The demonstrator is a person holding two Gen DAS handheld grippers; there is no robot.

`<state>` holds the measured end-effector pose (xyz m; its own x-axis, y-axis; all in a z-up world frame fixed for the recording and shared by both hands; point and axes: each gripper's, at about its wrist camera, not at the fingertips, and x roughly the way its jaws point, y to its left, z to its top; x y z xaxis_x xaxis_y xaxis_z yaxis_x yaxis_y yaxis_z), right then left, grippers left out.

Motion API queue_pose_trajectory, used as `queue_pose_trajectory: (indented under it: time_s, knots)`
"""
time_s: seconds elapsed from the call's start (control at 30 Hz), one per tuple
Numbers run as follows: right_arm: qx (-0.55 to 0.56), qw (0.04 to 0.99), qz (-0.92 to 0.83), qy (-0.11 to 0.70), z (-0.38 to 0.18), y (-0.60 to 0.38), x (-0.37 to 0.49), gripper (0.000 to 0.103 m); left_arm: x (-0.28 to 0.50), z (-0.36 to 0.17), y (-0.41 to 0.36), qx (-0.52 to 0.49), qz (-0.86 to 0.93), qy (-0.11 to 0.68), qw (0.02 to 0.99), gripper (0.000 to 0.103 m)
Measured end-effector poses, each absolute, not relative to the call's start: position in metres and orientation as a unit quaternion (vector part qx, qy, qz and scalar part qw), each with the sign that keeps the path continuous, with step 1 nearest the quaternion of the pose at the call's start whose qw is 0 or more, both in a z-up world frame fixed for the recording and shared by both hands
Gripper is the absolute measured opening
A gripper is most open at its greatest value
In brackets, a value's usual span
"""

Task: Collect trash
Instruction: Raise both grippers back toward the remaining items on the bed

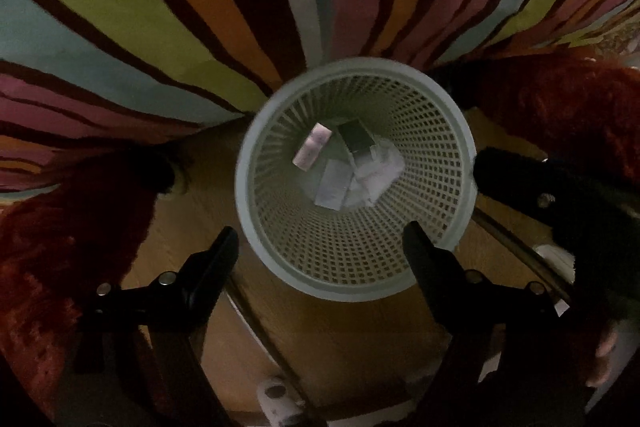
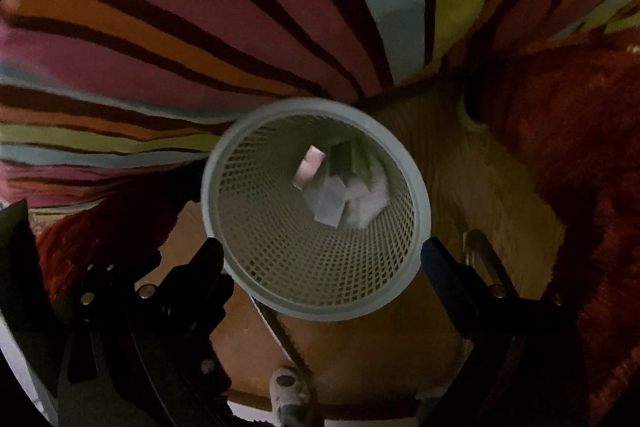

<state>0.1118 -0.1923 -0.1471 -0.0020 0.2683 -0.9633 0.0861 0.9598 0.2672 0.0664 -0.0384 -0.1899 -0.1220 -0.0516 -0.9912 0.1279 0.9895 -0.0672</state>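
Observation:
A pale mesh wastebasket (image 1: 436,131) stands on the floor, seen from straight above. Inside it lie a pinkish packet (image 1: 312,146), a dark box (image 1: 355,137), a white card (image 1: 333,185) and crumpled white paper (image 1: 380,171). My left gripper (image 1: 320,237) is open and empty above the basket's near rim. The right wrist view shows the same basket (image 2: 240,195) with the packet (image 2: 309,165) and paper (image 2: 366,201) in it. My right gripper (image 2: 320,247) is open and empty above its near rim.
A striped multicoloured cloth (image 1: 200,7) hangs behind the basket. Red furry fabric (image 1: 48,259) lies to both sides. The other gripper's black body (image 1: 560,203) shows at the right of the left wrist view. The floor (image 1: 352,339) is wood.

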Motion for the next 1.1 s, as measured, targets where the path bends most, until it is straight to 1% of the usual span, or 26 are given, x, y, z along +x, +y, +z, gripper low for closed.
queue_pose_trajectory:
  time_s: [0.1, 0.3, 0.5, 0.6, 0.8, 1.1]
  knots:
    - [0.094, 0.732, 0.075, 0.671, -0.121, -0.189, 0.109, 0.095, 0.065, -0.17, -0.037, 0.028, -0.07, 0.721, 0.689, 0.082]
    - [0.021, 0.823, 0.097, 0.559, -0.055, -0.18, 0.101, 0.095, 0.061, -0.121, -0.026, 0.013, -0.075, 0.657, 0.75, 0.082]
    - [0.032, 0.883, 0.102, 0.456, -0.016, -0.187, 0.1, 0.095, 0.066, -0.071, -0.004, 0.007, -0.039, 0.569, 0.822, 0.082]
    - [0.039, 0.9, 0.1, 0.423, -0.006, -0.194, 0.104, 0.095, 0.071, -0.051, 0.002, 0.013, -0.018, 0.532, 0.847, 0.082]
    - [0.085, 0.92, 0.113, 0.364, 0.013, -0.21, 0.12, 0.095, 0.086, -0.023, 0.02, -0.008, 0.005, 0.466, 0.885, 0.082]
    - [0.087, 0.931, 0.084, 0.343, 0.043, -0.213, 0.154, 0.095, 0.143, -0.013, 0.037, -0.035, 0.012, 0.452, 0.891, 0.082]
